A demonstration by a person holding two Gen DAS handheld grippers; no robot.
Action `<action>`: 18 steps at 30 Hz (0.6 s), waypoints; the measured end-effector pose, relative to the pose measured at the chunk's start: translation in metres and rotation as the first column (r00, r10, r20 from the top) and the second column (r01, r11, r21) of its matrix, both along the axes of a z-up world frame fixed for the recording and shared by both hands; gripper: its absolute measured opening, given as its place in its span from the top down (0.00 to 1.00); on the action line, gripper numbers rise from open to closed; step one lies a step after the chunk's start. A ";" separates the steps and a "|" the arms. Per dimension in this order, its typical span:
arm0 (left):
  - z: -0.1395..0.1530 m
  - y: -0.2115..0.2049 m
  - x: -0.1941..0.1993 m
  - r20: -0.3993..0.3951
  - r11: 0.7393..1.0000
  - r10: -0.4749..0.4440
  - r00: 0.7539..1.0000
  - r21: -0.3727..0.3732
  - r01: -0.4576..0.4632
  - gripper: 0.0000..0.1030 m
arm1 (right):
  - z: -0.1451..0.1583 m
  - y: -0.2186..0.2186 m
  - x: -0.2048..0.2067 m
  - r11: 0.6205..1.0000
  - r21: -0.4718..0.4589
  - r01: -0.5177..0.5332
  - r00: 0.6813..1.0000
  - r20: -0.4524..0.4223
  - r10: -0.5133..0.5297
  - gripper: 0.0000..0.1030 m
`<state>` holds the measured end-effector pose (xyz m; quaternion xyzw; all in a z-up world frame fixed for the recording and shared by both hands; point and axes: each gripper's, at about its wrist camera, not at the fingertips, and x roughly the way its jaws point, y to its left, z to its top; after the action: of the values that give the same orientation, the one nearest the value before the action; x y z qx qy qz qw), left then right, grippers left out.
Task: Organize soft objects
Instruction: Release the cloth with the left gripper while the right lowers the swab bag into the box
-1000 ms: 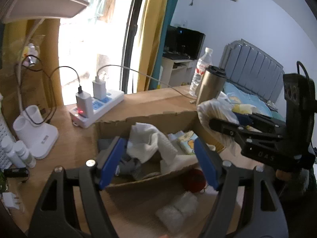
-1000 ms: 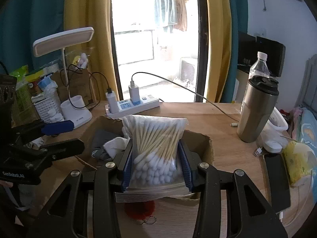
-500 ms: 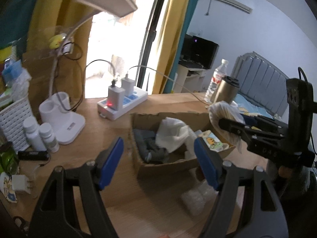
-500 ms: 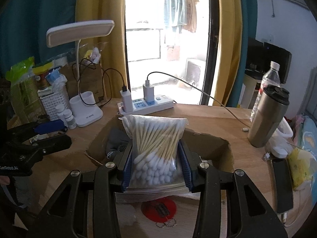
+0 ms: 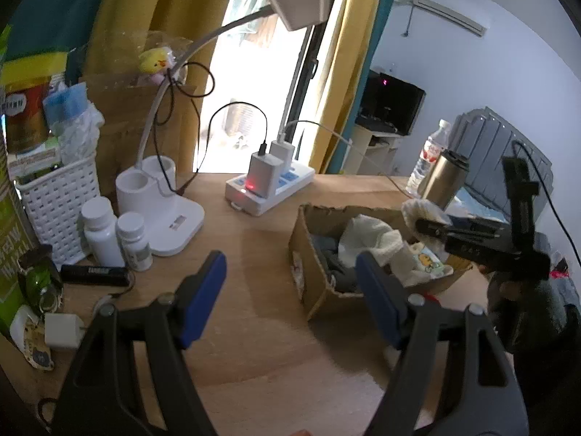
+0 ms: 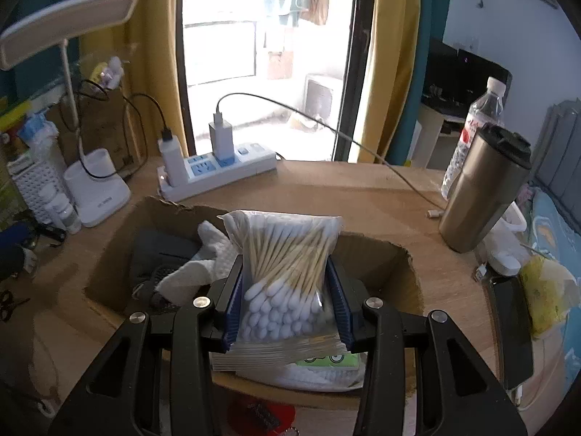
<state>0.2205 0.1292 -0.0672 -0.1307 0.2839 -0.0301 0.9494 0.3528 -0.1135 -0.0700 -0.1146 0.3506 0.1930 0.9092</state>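
Note:
My right gripper (image 6: 287, 287) is shut on a clear bag of cotton swabs (image 6: 287, 254) and holds it above the open cardboard box (image 6: 399, 265). The box holds a white cloth (image 6: 207, 258), a grey cloth (image 6: 159, 250) and small packets. In the left wrist view the box (image 5: 308, 254) sits right of centre, with the white cloth (image 5: 370, 232) inside; the right gripper (image 5: 428, 223) reaches over its far side with the bag. My left gripper (image 5: 290, 290) is open and empty, over bare desk left of the box.
A white power strip (image 6: 218, 170) with chargers lies behind the box. A steel tumbler (image 6: 479, 196) and water bottle (image 6: 475, 123) stand at right. A desk lamp base (image 5: 159, 200), pill bottles (image 5: 116, 232) and a white basket (image 5: 58, 200) crowd the left. A red item (image 6: 259, 414) lies before the box.
My left gripper has drawn back and swung left, away from the box, still open. My right gripper has moved the swab bag forward and lower over the box.

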 end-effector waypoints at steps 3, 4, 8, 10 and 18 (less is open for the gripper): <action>-0.004 0.004 0.001 -0.005 1.000 0.002 1.000 -0.008 -0.002 0.27 | -0.009 0.007 0.005 1.000 -0.010 -0.005 1.000 -0.029 0.005 0.57; -0.006 0.006 0.002 -0.012 1.000 0.001 1.000 -0.010 -0.002 0.27 | -0.013 0.012 0.006 1.000 -0.011 -0.018 0.999 -0.045 0.017 0.57; -0.010 0.008 0.002 -0.028 1.000 0.015 1.000 0.011 -0.014 0.27 | -0.024 0.032 0.002 0.997 -0.016 -0.079 0.993 -0.092 0.078 0.57; -0.011 0.010 0.001 -0.030 1.000 0.018 0.999 0.010 -0.018 0.27 | -0.026 0.043 -0.002 0.994 -0.020 -0.107 0.990 -0.098 0.105 0.57; -0.013 0.017 -0.004 -0.031 1.000 0.027 0.999 -0.001 -0.027 0.27 | -0.036 0.071 -0.007 0.988 -0.025 -0.154 0.980 -0.135 0.149 0.56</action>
<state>0.2164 0.1459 -0.0806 -0.1355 0.2968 -0.0156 0.9451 0.3460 -0.0420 -0.1057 -0.1439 0.4040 0.2626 0.8644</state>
